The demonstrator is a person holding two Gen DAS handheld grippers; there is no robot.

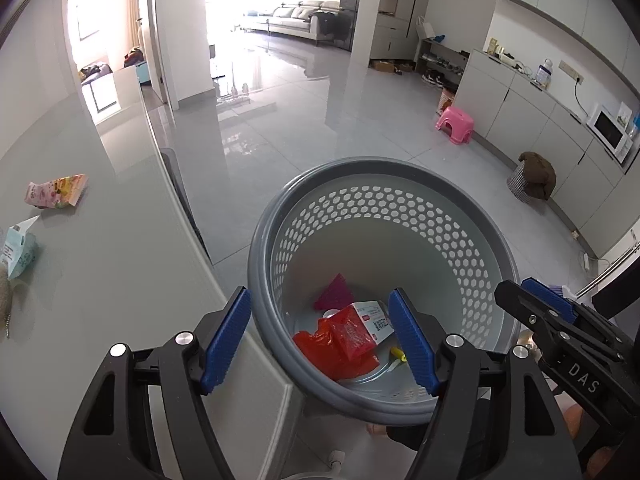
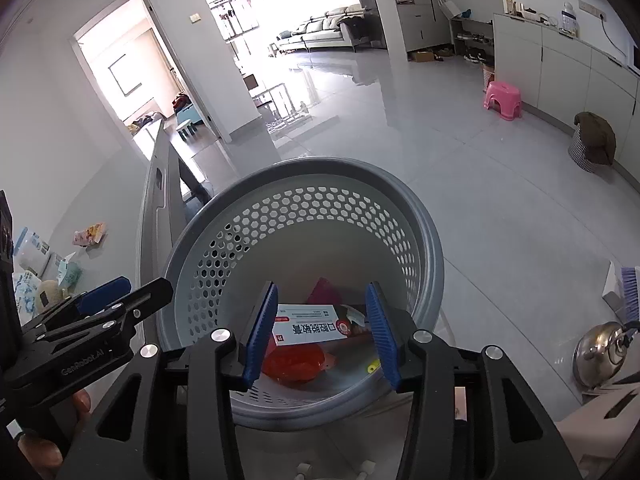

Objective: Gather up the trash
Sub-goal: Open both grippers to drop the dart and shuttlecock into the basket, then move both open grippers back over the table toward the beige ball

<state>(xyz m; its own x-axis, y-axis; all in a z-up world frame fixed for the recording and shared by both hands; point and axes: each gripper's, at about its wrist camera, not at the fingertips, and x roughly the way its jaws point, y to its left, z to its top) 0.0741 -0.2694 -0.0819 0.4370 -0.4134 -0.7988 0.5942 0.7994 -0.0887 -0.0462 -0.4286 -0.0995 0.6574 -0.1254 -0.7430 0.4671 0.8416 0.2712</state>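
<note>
A round grey plastic basket with a honeycomb-perforated wall [image 1: 472,248] [image 2: 224,276] is taken as the landmark; it stands on the glossy grey tiled floor [image 1: 360,120] just beside the edge of the pale grey table [image 1: 120,264]. The left hand-held gripper [image 1: 320,344] is seen poised over the near rim of the basket, its blue-padded fingers [image 1: 226,336] spread wide with nothing between them. The right hand-held gripper [image 2: 322,332] is likewise held above the basket opening with its blue fingers [image 2: 382,332] parted and nothing clamped. Inside the basket, on its floor, a crumpled red plastic wrapper [image 1: 340,340] [image 2: 294,362] is recorded, with a white-and-red cardboard carton printed with Chinese text [image 1: 376,318] [image 2: 310,322] lying on top of it. A magenta triangular scrap [image 1: 334,292] [image 2: 324,290] is noted farther in, near the back wall, and a small yellow piece [image 1: 398,354] [image 2: 372,367] lies on the basket floor beside the wrapper. Left of the basket, on the table, a pink printed snack packet [image 1: 56,190] [image 2: 90,234] and a pale teal paper packet [image 1: 18,250] [image 2: 68,270] remain uncollected, well apart from the basket. Beyond the basket, a pink plastic stool [image 1: 454,124] [image 2: 502,100] stands on the floor.
</note>
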